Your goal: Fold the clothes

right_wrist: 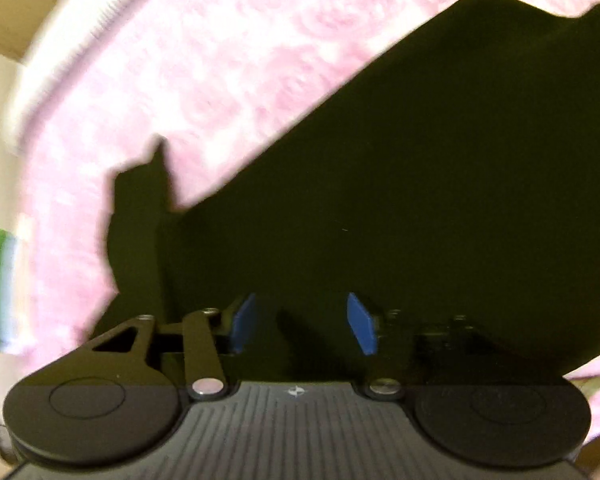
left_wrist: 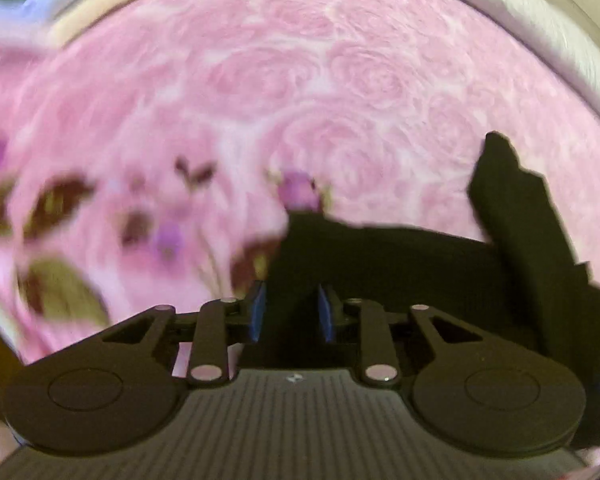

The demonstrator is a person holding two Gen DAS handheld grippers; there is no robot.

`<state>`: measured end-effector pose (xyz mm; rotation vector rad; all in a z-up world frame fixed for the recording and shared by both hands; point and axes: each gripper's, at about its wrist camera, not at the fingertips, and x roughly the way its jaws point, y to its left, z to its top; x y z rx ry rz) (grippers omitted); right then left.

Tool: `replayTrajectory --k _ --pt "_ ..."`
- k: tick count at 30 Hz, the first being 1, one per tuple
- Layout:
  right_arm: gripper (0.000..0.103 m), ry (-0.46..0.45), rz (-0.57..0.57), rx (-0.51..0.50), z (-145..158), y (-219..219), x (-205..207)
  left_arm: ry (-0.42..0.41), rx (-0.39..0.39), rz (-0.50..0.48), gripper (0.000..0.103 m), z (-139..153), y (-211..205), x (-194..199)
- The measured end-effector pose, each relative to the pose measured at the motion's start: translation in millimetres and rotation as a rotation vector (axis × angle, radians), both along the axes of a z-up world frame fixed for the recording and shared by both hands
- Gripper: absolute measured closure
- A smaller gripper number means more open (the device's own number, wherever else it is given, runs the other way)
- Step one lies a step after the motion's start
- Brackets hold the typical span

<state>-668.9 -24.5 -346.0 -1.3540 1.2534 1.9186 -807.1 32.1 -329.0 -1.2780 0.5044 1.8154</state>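
**mo:** Over a pink rose-print bedspread point(left_wrist: 300, 80), both views are pretty smeared, but the black garment point(left_wrist: 400, 264) is easy to spot. From the left wrist it fills the 3 to 6 o'clock part of the frame, with a flap point(left_wrist: 512, 208) sticking up around 2 o'clock.

**jay:** What's the left gripper point(left_wrist: 292, 312) doing?

**mo:** Narrow gap between the blue pads point(left_wrist: 258, 312), and a strip of the black fabric runs right between them. Looks pinched, the cloth is bunched in there.

**jay:** And the right one?

**mo:** From the right wrist the garment point(right_wrist: 380, 180) takes over most of the frame, spreading from 6 o'clock up to 1 o'clock, raised off the bedspread point(right_wrist: 180, 60). The right gripper point(right_wrist: 302, 322) has its blue pads point(right_wrist: 362, 324) set wider apart, with dark fabric between and behind them. Honestly can't tell whether they're actually biting it, it's all black on black.

**jay:** Anything else around?

**mo:** Leafy floral print point(left_wrist: 60, 240) at 9 o'clock on the left view, and a white edge of bedding point(right_wrist: 68, 28) at 10 o'clock on the right view.
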Motion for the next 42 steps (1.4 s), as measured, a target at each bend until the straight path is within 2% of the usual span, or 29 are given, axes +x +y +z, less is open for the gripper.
replayTrajectory --k 1,3,6,9,12,14,16,17,18,19,20,21,23,26,27,28,30,32,34,37,42 --pt "0.052 -0.009 -0.003 0.010 2.1 1.4 -4.4 -0.009 0.023 -0.013 0.081 3.8 7.8 -8.9" --pt "0.053 0.041 -0.022 0.030 14.1 5.1 -9.8 -0.054 0.059 -0.038 0.079 11.8 25.7 -26.2" --pt "0.053 0.103 -0.016 0.080 32.3 11.5 -22.2 -0.141 0.042 -0.111 0.078 16.0 49.5 -41.2" --pt "0.054 0.177 0.018 0.107 40.0 17.3 -40.4 -0.184 0.025 -0.155 0.075 14.3 54.4 -42.5" --pt "0.055 0.261 0.016 0.074 32.3 26.5 -61.4 -0.212 0.006 -0.151 0.075 5.2 49.5 -46.6" --pt "0.055 0.305 0.025 0.035 21.4 21.7 -92.9 -0.230 -0.008 -0.124 0.075 -0.2 43.7 -53.0" --pt "0.055 0.304 0.044 -0.018 3.6 15.0 -120.4 -0.240 -0.019 -0.100 0.075 -2.2 37.6 -59.5" --pt "0.055 0.272 0.043 -0.021 -3.6 10.9 -130.6 -0.243 -0.022 -0.090 0.075 -2.3 33.7 -63.7" --pt "0.057 0.238 0.048 -0.023 -11.3 6.6 -138.7 -0.246 -0.023 -0.081 0.074 -1.7 29.4 -68.0" --pt "0.065 0.208 0.052 -0.024 -18.7 1.4 -144.1 -0.248 -0.024 -0.071 0.074 -0.5 25.3 -71.8" --pt "0.091 0.211 0.056 -0.028 -21.8 -3.9 -147.3 -0.248 -0.024 -0.058 0.074 0.9 20.6 -75.4" --pt "0.094 0.247 0.067 -0.024 -19.1 -12.5 -149.4 -0.246 -0.025 -0.043 0.074 2.5 15.7 -79.0" --pt "0.095 0.366 0.177 0.040 4.6 -40.7 -155.5 -0.248 -0.023 -0.008 0.074 6.7 3.6 -85.7" --pt "0.095 0.453 0.424 0.074 35.1 -95.2 -163.8 -0.265 -0.016 0.066 0.074 12.3 -16.6 -93.7" --pt "0.092 0.463 0.501 0.058 41.2 -115.5 -164.4 -0.272 -0.014 0.096 0.074 13.3 -23.1 -95.6" --pt "0.086 0.446 0.562 0.048 42.0 -135.3 -162.6 -0.277 -0.014 0.129 0.074 14.3 -29.2 -97.2" --pt "0.062 0.412 0.683 0.027 43.3 -174.6 -158.7 -0.292 -0.011 0.179 0.073 15.6 -39.4 -99.8" --pt "0.059 0.383 0.743 0.006 39.8 -198.1 -146.2 -0.320 0.011 0.199 0.072 17.1 -48.0 -98.8" --pt "0.059 0.342 0.735 -0.038 32.2 -204.8 -131.6 -0.348 0.036 0.208 0.072 18.4 -55.1 -95.3" --pt "0.059 0.292 0.619 -0.074 24.6 -185.6 -104.8 -0.400 0.076 0.216 0.070 17.7 -62.4 -85.5" --pt "0.058 0.212 0.424 0.007 26.7 -133.0 -64.2 -0.588 0.178 0.303 0.070 0.9 -62.0 -68.4"
